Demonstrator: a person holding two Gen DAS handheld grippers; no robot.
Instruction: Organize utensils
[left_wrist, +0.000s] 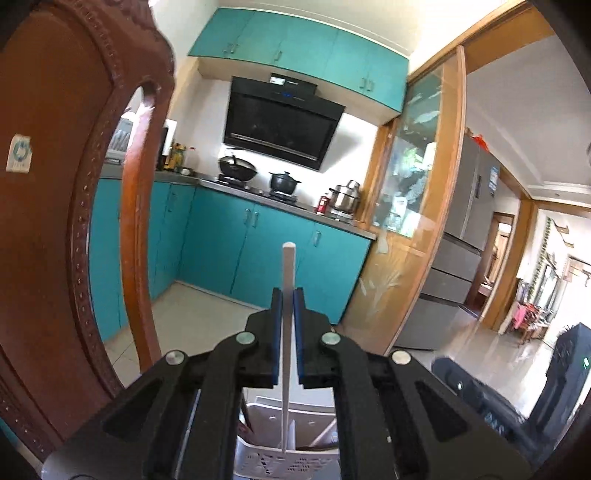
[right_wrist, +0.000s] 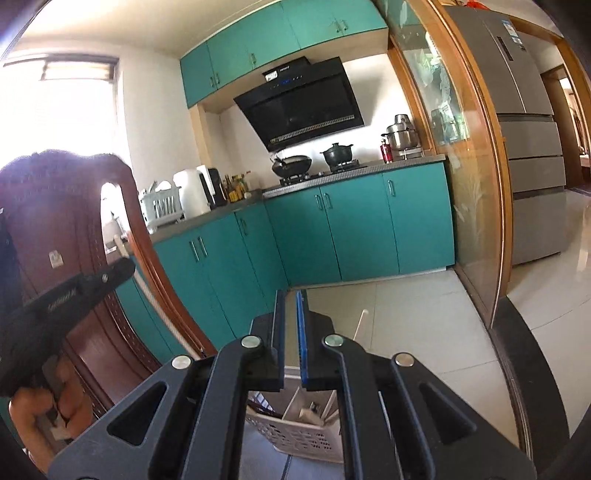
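a slim white utensil (left_wrist: 287, 295), probably a chopstick, is shown clamped upright between the blue pads of the left gripper (left_wrist: 287, 295); its rounded tip stands above the fingertips and its lower end reaches down toward a white perforated utensil basket (left_wrist: 295, 463). in the left wrist view, the basket is largely hidden behind the gripper's black linkage, so that only part of its rim, a divider and some lattice wall can be made out. the contents of its compartments cannot be identified. in the right wrist view the same basket (right_wrist: 295, 439) is seen below the right gripper (right_wrist: 291, 314), whose jaws are drawn together with only a narrow slit between the pads and nothing gripped. a second white stick (right_wrist: 360, 325) rises from the basket just right of that gripper, its lower part concealed.

at the left of the right wrist view the left gripper (right_wrist: 118, 271) is seen from the side, held by a hand (right_wrist: 51, 406) that is cut off by the frame edge; its held utensil is blurred against a carved wooden chair back (left_wrist: 55, 184) that fills the near left of both views and blocks part of the counter. farther off stand teal cabinets (left_wrist: 258, 236), a black range hood (left_wrist: 280, 122), a wok (left_wrist: 236, 168), a dark pot (left_wrist: 283, 181), a steel pot (left_wrist: 345, 197) and, far right, a grey refrigerator (right_wrist: 532, 147) behind a glass partition (right_wrist: 469, 206).
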